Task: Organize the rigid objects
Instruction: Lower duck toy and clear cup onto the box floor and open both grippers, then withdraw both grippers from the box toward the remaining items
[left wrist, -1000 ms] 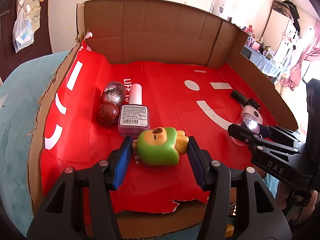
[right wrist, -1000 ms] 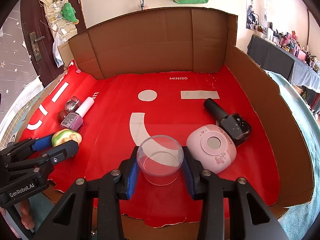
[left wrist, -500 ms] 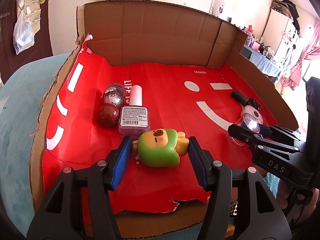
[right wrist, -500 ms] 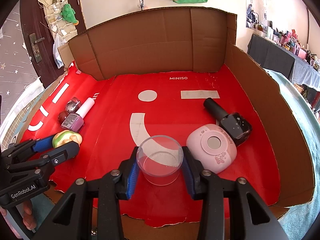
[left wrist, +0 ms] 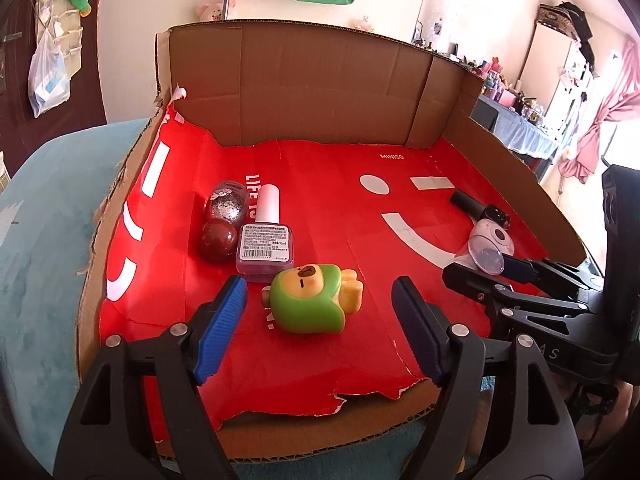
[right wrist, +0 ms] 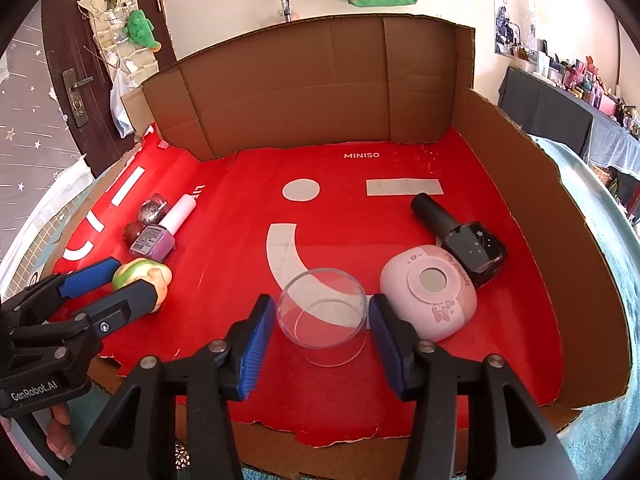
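A green and yellow bear toy [left wrist: 310, 300] lies on the red floor of the cardboard tray [left wrist: 320, 92]. My left gripper [left wrist: 320, 320] is open around it with gaps on both sides; it also shows in the right wrist view [right wrist: 108, 284]. A clear plastic cup [right wrist: 324, 316] stands on the red floor between the blue pads of my right gripper [right wrist: 320, 332], which stands open with small gaps. The toy also shows in the right wrist view [right wrist: 140, 274].
A purple nail polish bottle [left wrist: 266, 236], a dark red ball [left wrist: 218, 238] and a glitter ball [left wrist: 226, 202] lie just behind the toy. A pink round case [right wrist: 430, 296] and a black bottle [right wrist: 460, 232] lie right of the cup. Cardboard walls [right wrist: 560, 240] ring the tray.
My left gripper has opened and let go of the green toy, which now lies free. My right gripper has opened slightly off the clear cup.
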